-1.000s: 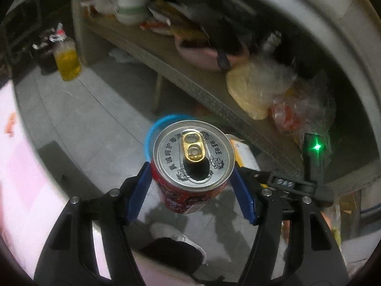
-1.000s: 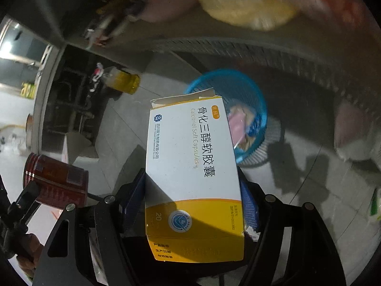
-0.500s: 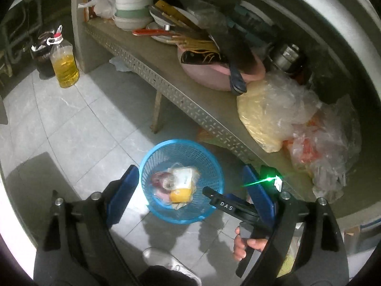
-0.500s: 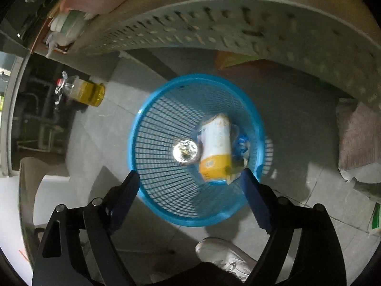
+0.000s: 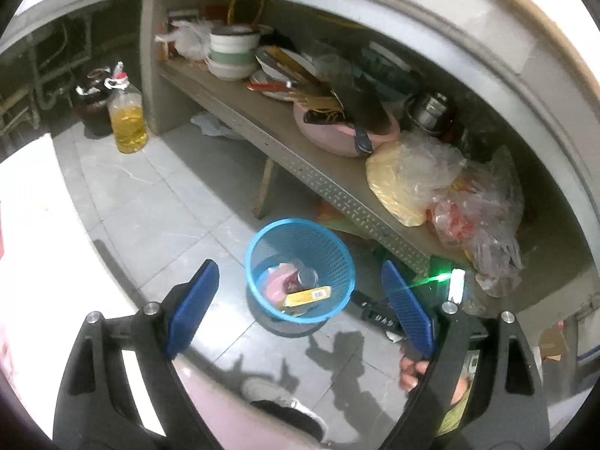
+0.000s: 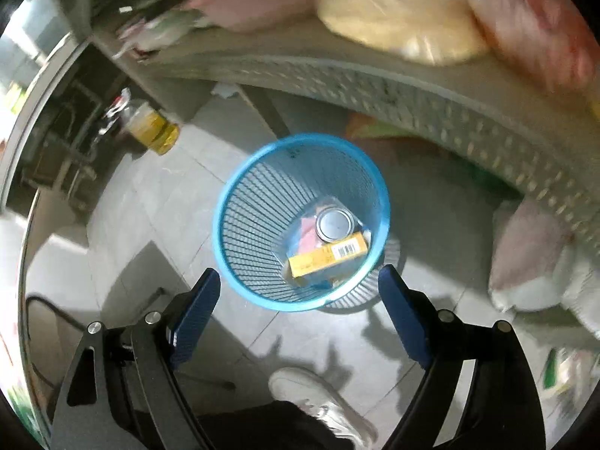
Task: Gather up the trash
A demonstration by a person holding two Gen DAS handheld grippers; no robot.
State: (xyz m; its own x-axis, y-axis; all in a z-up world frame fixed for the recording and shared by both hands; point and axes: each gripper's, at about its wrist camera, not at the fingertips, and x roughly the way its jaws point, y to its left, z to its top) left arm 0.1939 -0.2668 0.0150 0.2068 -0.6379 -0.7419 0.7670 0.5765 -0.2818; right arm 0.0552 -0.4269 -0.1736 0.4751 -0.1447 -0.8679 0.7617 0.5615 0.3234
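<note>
Shelf (image 6: 337, 71) blurred; basket (image 6: 240, 247) half-hides can (image 6: 333, 225) under box (image 6: 326, 255).

Left tool (image 5: 296, 303) and right tool (image 6: 298, 305) both gape wide, gripping nothing.

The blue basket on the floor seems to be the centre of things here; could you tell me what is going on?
A person is collecting trash with two handheld grippers. Both the left gripper and the right gripper hang above the blue basket, jaws wide open and holding nothing. Inside the basket lie a drink can, a yellow medicine box and some pink scraps. The basket stands on the tiled floor beside a cluttered low shelf.
</note>
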